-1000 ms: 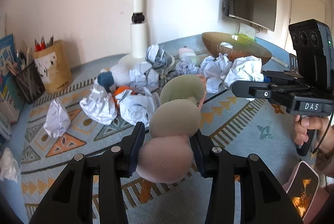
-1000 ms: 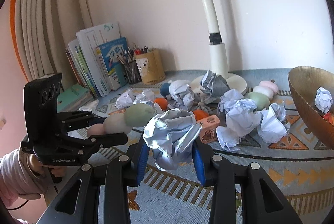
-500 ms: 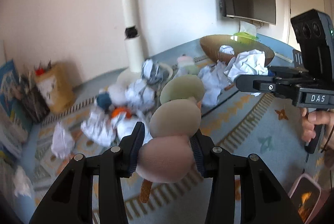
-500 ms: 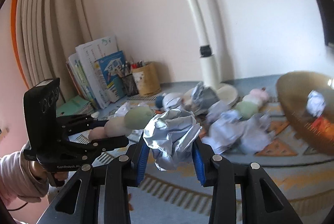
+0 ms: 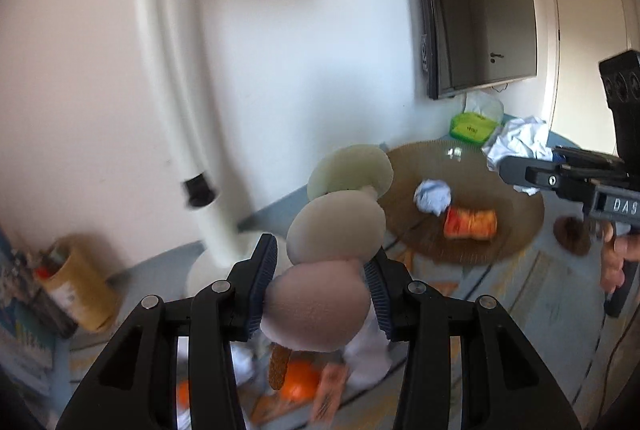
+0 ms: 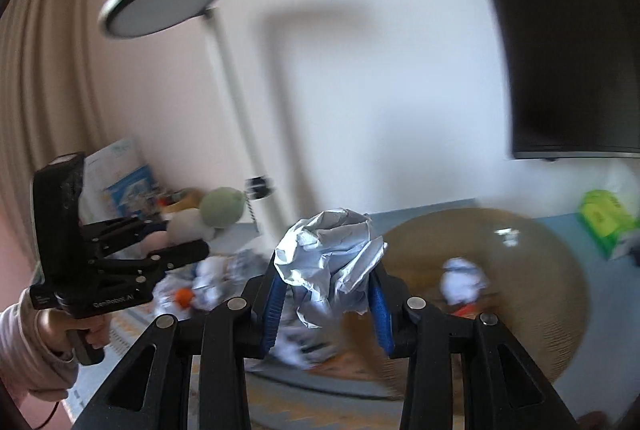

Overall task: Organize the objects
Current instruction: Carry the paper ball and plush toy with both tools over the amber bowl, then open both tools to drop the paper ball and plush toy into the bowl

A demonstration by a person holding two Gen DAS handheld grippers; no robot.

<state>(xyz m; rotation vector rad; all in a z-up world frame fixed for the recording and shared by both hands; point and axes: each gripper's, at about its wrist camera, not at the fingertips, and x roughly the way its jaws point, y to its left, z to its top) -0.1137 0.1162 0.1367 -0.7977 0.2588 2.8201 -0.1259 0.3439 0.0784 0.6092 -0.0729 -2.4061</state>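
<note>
Both pairs of fingers were clenched on a load: your left gripper point(image 5: 318, 290) squeezed the pink end ball of a three-ball dango skewer toy point(image 5: 334, 230), its beige and green balls rising away from the pads and its wooden stick end poking out below, while your right gripper point(image 6: 328, 294) pinched a crumpled paper ball point(image 6: 330, 262) between its blue pads. You held both tools off the table, tilted somewhat downward and aimed toward the round woven bowl point(image 5: 516, 226), which already contained a small paper wad point(image 5: 433, 194) and an orange-red packet point(image 5: 470, 222). From the left wrist view your right hand point(image 5: 618, 258) gripped its handle at the right edge, the paper ball just above the bowl's far rim. From the right wrist view your left hand point(image 6: 76, 326), in a pale sleeve point(image 6: 28, 354), sat at the left, with more paper wads point(image 6: 216, 278) on the cloth below it. A white desk lamp point(image 6: 160, 5) stood behind.
</note>
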